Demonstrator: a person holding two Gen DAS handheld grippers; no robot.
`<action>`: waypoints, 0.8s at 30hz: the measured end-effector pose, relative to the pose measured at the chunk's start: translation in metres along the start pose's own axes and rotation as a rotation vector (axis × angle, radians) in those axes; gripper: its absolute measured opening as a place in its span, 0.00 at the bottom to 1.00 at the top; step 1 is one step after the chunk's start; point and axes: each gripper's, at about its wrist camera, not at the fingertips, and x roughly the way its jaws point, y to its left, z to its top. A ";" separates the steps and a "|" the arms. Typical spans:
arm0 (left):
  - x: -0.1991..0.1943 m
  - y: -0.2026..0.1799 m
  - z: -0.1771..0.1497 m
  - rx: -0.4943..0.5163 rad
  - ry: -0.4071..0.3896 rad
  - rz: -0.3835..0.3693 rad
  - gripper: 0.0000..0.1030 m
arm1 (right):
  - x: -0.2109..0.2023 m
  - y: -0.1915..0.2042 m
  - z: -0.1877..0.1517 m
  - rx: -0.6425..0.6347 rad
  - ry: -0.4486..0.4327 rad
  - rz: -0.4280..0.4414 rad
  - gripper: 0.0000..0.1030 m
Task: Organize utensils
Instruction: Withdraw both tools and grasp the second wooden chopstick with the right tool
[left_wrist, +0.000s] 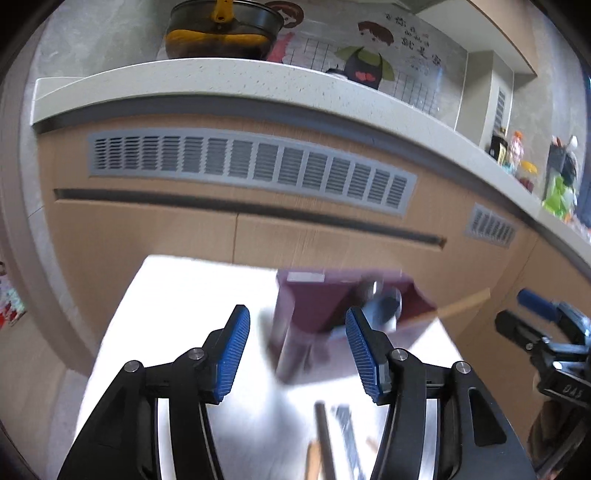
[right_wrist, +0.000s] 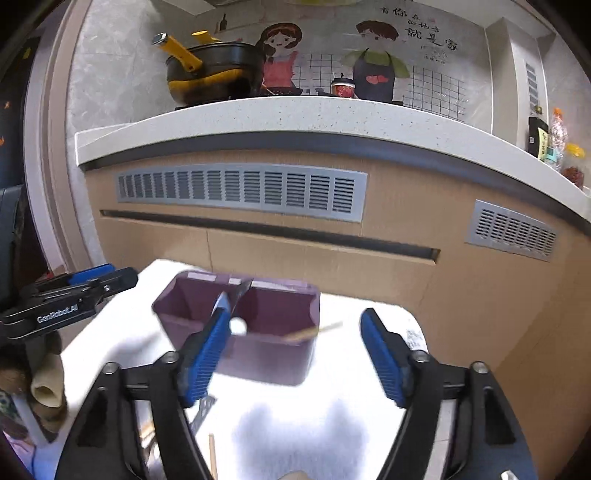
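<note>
From your left wrist view, your left gripper (left_wrist: 297, 352) has its jaws parted with nothing between the pads. Just beyond them the purple utensil holder (left_wrist: 314, 306) stands on the white tabletop (left_wrist: 192, 295), blurred, with a wooden stick (left_wrist: 465, 304) jutting out to its right. Beneath the jaws lie loose utensils (left_wrist: 332, 443). Your right gripper (left_wrist: 532, 321) shows at the right edge.

From your right wrist view, your right gripper (right_wrist: 299, 354) holds nothing, jaws spread wide. The utensil holder (right_wrist: 266, 332) sits ahead, slightly left of the gap, utensils leaning inside. Your left gripper (right_wrist: 74, 295) is off to the left.
</note>
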 end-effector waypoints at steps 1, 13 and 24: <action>-0.007 0.000 -0.009 0.010 0.012 0.006 0.54 | -0.006 0.004 -0.006 -0.009 0.001 -0.005 0.91; -0.041 0.002 -0.112 0.079 0.229 -0.020 0.60 | -0.032 0.056 -0.092 -0.207 0.098 -0.020 0.98; -0.035 -0.006 -0.156 0.159 0.392 -0.070 0.53 | -0.006 0.049 -0.140 -0.141 0.271 -0.024 0.99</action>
